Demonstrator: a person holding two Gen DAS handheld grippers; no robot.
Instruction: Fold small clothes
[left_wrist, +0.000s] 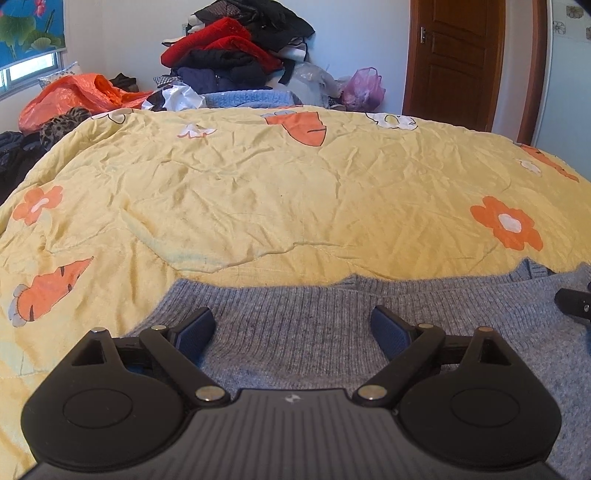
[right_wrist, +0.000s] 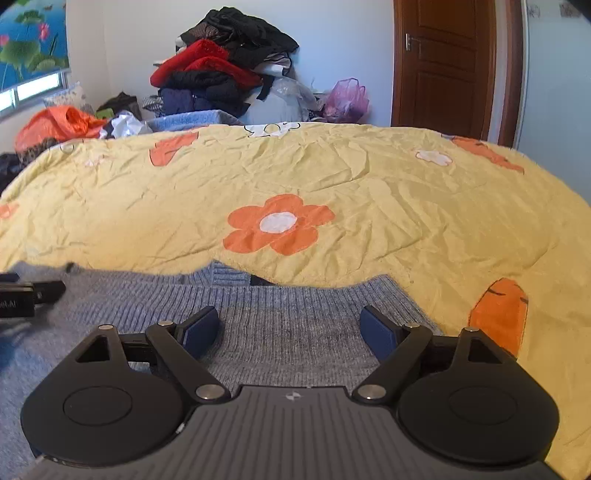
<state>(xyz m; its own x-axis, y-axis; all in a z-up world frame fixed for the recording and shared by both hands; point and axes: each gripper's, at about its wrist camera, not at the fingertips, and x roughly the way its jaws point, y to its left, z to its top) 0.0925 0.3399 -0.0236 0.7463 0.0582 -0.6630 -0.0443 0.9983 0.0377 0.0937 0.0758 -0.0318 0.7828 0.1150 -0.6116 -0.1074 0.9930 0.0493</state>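
Bedroom setting: we work over a yellow quilt (left_wrist: 280, 192) printed with orange flowers and carrots, wrinkled, covering the bed. Beyond its far edge, at about 12 o'clock in both views, a clothes pile (left_wrist: 236, 55) of red, black and navy garments rises against the pale wall. At 10 o'clock of that pile we note an orange plastic bag (left_wrist: 74, 96); at 2 o'clock a brown wooden door (left_wrist: 454, 62), closed. A purple plastic bag (left_wrist: 364, 88) sits on the floor side between pile and door. A window blind with a lotus print (left_wrist: 29, 29) occupies the 10 o'clock corner.

Task item: a grey ribbed knit sweater (left_wrist: 295, 332) lies flat on the quilt at the near edge, 6 o'clock in both views, its ribbed hem or neckline running across the frame.

Our left gripper (left_wrist: 293, 330) hovers low over the sweater, fingers spread wide, blue pads (left_wrist: 197, 332) apart with knit visible between them; nothing is pinched. We cannot tell whether the tips touch the fabric.

Our right gripper (right_wrist: 290, 330) is likewise spread wide above the sweater's right portion, nothing between its blue pads (right_wrist: 201, 332). In the left view it shows as a black tip at 3 o'clock; the left gripper shows at 9 o'clock in the right view.
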